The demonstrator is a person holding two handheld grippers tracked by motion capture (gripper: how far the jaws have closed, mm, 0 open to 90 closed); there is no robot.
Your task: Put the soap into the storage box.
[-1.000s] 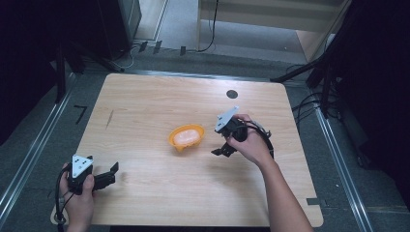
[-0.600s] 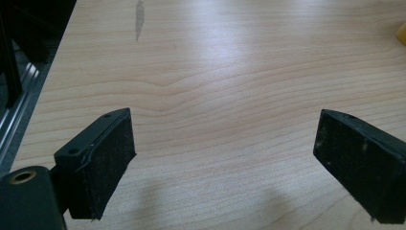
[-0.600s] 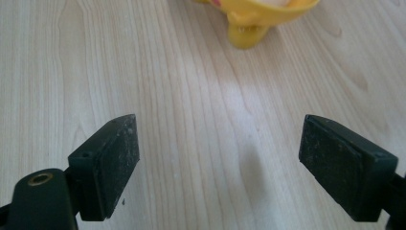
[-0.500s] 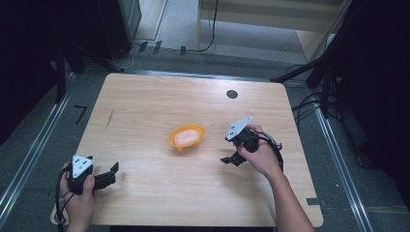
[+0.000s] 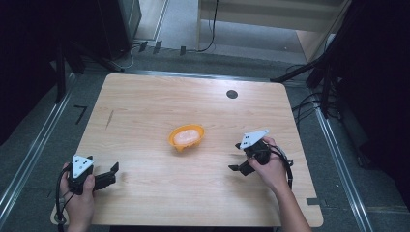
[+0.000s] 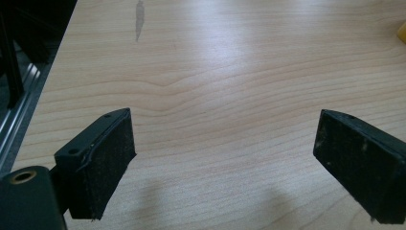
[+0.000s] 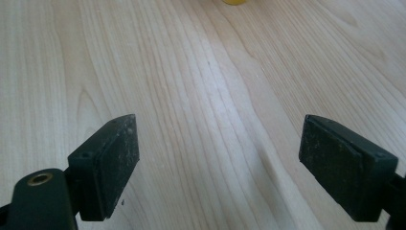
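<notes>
At the near left corner of the tabletop (image 5: 145, 111) my left hand (image 5: 80, 200) holds my left gripper (image 5: 110, 175) low over the wood, its grey three-cornered plate on top and its cable looping down beside my wrist. In the left gripper view its two black jaws stand wide apart with nothing between them but bare light wood grain; a dark streak (image 6: 139, 18) marks the wood farther off, and a sliver of yellow shows at the right edge of that view. Around the middle of the tabletop sits a small orange bowl (image 5: 186, 137) with something pale pink (image 5: 185, 137) lying inside it; what that is I cannot tell. The bowl is well apart from both grippers. A small round black spot (image 5: 232, 94) sits in the tabletop toward the far edge, right of centre. On the right, near the front, my right hand (image 5: 269, 166) wraps around my right gripper (image 5: 239, 168), which points leftward and down toward the wood. In the right gripper view its jaws are also spread wide and hold nothing, with plain wood between them and a bit of yellow at the top edge of that view.
</notes>
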